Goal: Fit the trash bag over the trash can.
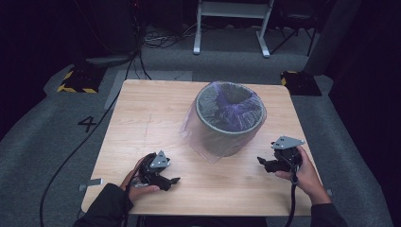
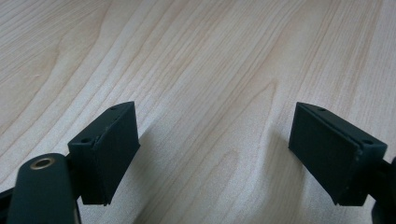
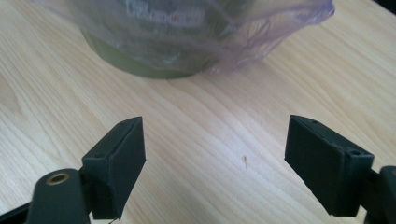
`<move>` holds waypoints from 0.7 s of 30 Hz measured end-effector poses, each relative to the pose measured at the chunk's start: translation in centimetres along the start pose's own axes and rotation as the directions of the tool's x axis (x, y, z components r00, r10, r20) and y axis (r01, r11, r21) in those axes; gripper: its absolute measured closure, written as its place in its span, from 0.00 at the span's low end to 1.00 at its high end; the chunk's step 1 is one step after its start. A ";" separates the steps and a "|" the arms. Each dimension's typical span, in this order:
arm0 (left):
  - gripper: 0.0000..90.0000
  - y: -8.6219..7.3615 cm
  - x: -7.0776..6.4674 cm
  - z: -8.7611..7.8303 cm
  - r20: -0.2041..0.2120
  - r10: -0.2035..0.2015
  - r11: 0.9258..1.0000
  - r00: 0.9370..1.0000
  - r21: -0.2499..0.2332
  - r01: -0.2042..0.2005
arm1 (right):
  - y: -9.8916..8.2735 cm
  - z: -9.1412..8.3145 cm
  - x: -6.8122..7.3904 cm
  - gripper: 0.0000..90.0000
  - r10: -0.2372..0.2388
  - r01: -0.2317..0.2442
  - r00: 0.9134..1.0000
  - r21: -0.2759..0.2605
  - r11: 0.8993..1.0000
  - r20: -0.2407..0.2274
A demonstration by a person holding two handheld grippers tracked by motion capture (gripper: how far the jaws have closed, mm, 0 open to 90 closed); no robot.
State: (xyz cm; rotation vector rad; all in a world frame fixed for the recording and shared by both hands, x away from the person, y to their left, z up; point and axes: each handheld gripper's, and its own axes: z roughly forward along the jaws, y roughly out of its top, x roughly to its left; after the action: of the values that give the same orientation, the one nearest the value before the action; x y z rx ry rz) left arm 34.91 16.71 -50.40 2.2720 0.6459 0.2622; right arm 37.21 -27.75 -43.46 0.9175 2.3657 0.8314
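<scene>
Wooden bench (image 1: 142,118), bin (image 1: 230,120) with its bag (image 1: 196,135) sits ahead of right gripper (image 1: 270,163). Left gripper (image 1: 171,182) and right both wide, empty; looks like nothing's started yet.

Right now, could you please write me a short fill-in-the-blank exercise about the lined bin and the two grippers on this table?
1. The round grey bin stands on the light wooden table and is lined with a thin purple plastic ____.
2. The jaws of the left gripper stand wide ____ over bare wood.
3. The right gripper points towards the ____.
4. Neither gripper ____ anything.

Missing words: bag; open; bin; holds
</scene>
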 end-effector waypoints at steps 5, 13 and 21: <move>0.17 0.0 0.0 0.0 0.000 -0.001 1.000 1.000 0.000 0.001 | -0.9 0.4 0.2 0.23 0.002 -0.002 1.000 0.026 1.000 0.000; 0.17 0.0 0.0 0.0 -0.001 0.000 1.000 1.000 0.000 0.000 | -2.3 1.1 0.9 0.23 0.019 -0.018 1.000 0.052 0.998 -0.012; 0.17 0.0 0.0 0.0 -0.001 0.000 1.000 1.000 0.000 0.000 | -3.8 1.7 1.9 0.23 0.023 -0.021 1.000 0.062 0.998 -0.019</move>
State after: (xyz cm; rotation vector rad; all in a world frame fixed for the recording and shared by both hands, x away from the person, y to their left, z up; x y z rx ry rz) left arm 34.91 16.71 -50.40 2.2722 0.6458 0.2630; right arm 35.36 -28.04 -47.61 0.9660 2.4141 0.7830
